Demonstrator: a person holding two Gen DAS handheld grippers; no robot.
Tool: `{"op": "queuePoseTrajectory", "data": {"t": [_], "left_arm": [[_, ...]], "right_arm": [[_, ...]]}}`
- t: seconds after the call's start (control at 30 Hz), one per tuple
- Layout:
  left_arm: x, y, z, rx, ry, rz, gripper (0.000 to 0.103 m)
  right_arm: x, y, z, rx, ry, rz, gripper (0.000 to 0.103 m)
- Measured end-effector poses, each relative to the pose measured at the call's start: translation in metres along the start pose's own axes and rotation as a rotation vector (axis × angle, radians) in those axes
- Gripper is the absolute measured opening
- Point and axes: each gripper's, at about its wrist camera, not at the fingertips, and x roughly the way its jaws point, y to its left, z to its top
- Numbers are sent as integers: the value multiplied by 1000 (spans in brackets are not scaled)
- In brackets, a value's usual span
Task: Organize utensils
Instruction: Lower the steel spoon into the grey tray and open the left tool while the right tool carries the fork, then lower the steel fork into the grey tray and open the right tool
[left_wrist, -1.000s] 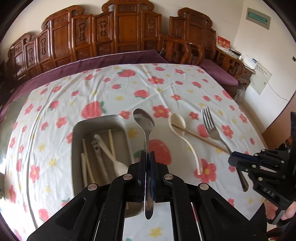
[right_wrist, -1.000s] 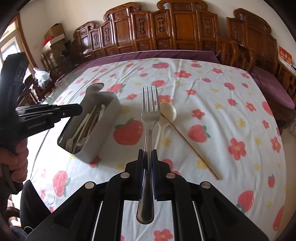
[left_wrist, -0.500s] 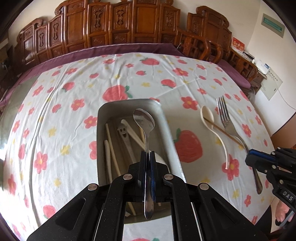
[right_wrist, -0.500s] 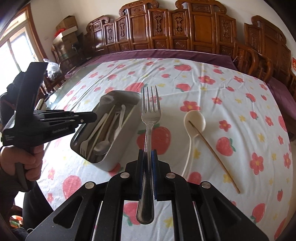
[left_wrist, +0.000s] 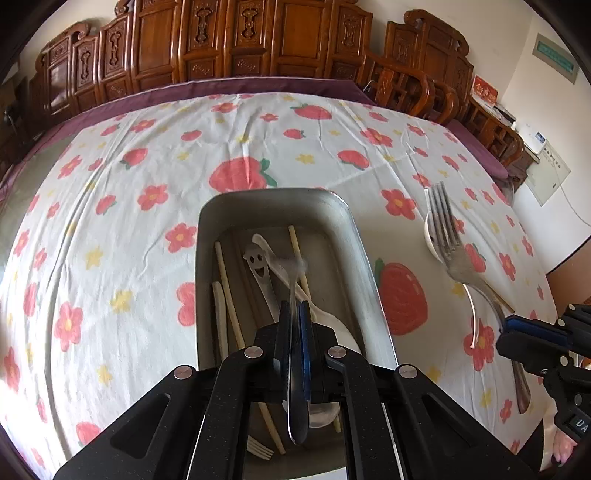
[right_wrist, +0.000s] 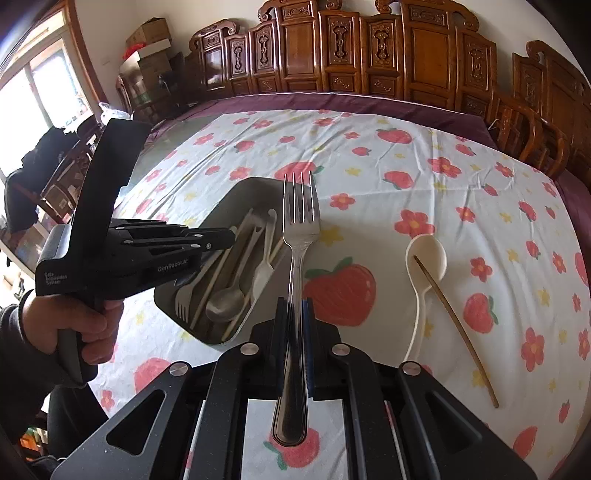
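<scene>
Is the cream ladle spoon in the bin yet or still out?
Out. The cream spoon lies on the tablecloth right of the grey bin, under a chopstick.

Your glossy steel fork (right_wrist: 300, 236) gleams above the matt grey metal tray (right_wrist: 240, 192). On the bench's creased printed cloth (right_wrist: 406, 155) lie a matt cream plastic spoon (right_wrist: 424, 258) and a wooden chopstick (right_wrist: 458, 332).

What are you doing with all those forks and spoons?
A person is tidying utensils into a grey tray on the flowery tablecloth, using a hand-held gripper in each hand. The left gripper is over the tray, shut on a blurred metal spoon. The right gripper is shut on a metal fork. A cream spoon and one chopstick lie on the cloth.
</scene>
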Motion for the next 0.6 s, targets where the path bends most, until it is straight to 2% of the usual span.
{"op": "queuePoseTrajectory", "data": {"t": [0.6], "left_arm": [[-59, 45, -2, -34, -91, 65, 4]], "right_arm": [[45, 37, 34, 8, 24, 88, 10]]}}
